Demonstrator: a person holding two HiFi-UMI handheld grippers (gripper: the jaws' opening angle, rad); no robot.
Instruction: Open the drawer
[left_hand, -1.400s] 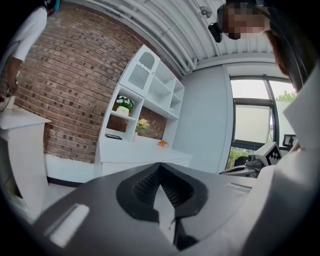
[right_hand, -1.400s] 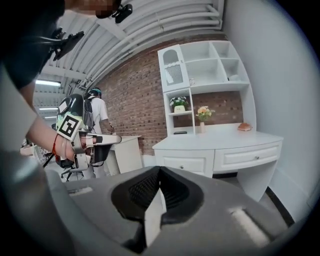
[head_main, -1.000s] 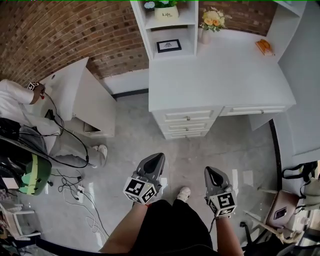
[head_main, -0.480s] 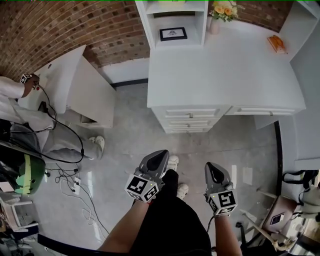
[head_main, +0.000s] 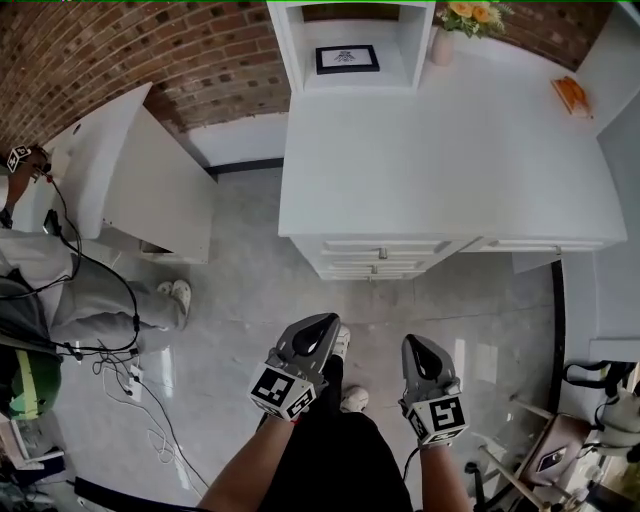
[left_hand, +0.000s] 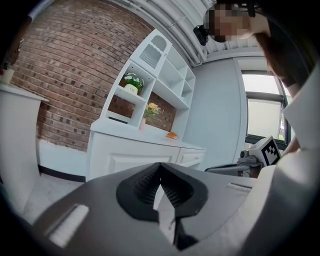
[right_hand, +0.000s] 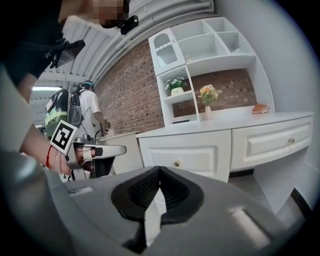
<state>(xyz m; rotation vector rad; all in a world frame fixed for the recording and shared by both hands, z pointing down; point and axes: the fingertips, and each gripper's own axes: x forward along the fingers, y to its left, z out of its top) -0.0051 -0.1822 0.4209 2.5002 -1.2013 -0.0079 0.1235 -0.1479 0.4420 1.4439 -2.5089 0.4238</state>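
The room has a red brick wall and a shiny grey floor. A big white desk stands against the wall, and its top is mostly bare. On it are a small framed picture, a vase of flowers and a little orange thing.

The left gripper has its two fingers pressed together at the tips. It holds nothing and touches nothing. The right gripper is the same: fingers together, nothing between them. Both hang low over the floor and point at the desk.

The drawers sit under the front of the desk, well apart from both grippers. They are all pushed in. In the right gripper view one drawer front shows a small round knob.

From above, the drawer fronts look like thin strips, and the lower ones are hard to see. The flowers are cut off at the top edge. Another person stands at the left beside a white cabinet and is only partly in view.
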